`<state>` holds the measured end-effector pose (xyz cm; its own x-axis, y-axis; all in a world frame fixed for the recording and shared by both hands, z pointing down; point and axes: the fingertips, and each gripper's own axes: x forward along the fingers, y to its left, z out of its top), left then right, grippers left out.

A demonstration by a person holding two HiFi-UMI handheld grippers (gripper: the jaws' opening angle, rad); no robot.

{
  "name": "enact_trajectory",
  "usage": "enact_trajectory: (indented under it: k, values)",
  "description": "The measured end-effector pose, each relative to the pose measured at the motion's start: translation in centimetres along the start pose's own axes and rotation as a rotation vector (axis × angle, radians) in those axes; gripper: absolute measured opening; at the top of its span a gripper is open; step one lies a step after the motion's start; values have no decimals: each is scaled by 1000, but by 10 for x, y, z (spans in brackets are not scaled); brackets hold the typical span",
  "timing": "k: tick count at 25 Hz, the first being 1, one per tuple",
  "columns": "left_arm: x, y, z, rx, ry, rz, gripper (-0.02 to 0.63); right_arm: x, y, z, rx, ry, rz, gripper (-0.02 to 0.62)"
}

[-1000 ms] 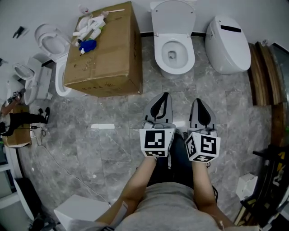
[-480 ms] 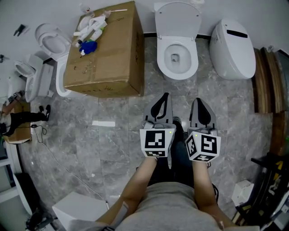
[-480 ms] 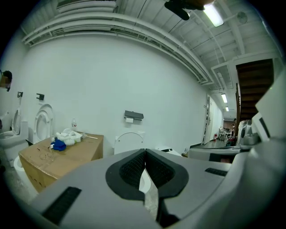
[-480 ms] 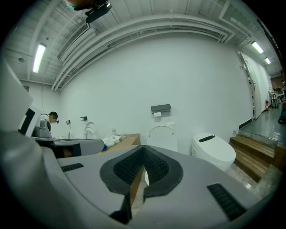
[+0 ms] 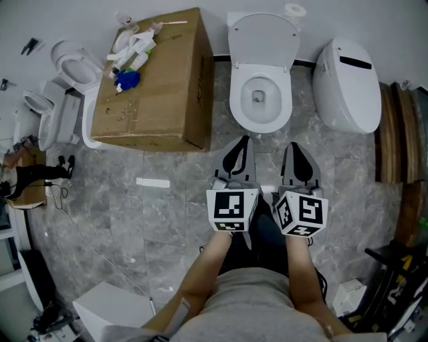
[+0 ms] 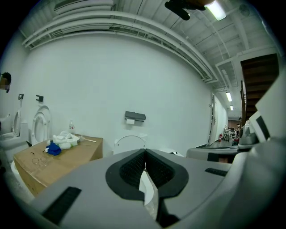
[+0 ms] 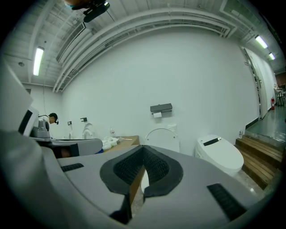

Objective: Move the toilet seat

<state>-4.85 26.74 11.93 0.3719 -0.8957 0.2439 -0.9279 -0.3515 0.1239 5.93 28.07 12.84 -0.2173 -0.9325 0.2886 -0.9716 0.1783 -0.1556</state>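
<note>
Toilet seat [image 5: 286,100] shows only from above; left gripper [image 5: 245,141] and right gripper [image 5: 295,147] fingers are pressed together.

A big cardboard box [image 5: 150,87] sits on the grey marble floor [image 5: 134,220] by the white wall, a blue thing [image 5: 126,80] and a white bundle [image 5: 137,41] on its top, with a closed white toilet [image 5: 348,83] well off to its right beside wooden steps [image 5: 394,133]

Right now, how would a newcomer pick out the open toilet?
Against the white back wall, find the big cardboard box. The toilet stands just right of it. Unlike the closed, egg-shaped toilet on its other side, its lid is raised, showing the bowl.
</note>
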Motion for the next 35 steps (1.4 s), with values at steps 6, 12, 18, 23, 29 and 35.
enact_trajectory:
  k: [6, 12, 18, 23, 29, 35]
  values:
    - [40, -5, 7, -11, 6, 30, 17, 31, -28, 11, 29, 4, 34, 15]
    - [69, -8, 6, -24, 13, 50, 17, 56, -49, 14, 38, 21, 53, 15]
    - [84, -5, 6, -28, 32, 73, 17, 72, -59, 18, 55, 31, 71, 15]
    - [95, 0, 1, -41, 51, 87, 17, 83, -64, 14, 65, 47, 71, 15]
    - [112, 5, -3, -45, 64, 71, 17, 97, -68, 12, 68, 58, 60, 15]
    - [137, 13, -4, -52, 76, 59, 17, 118, -77, 13, 78, 66, 37, 15]
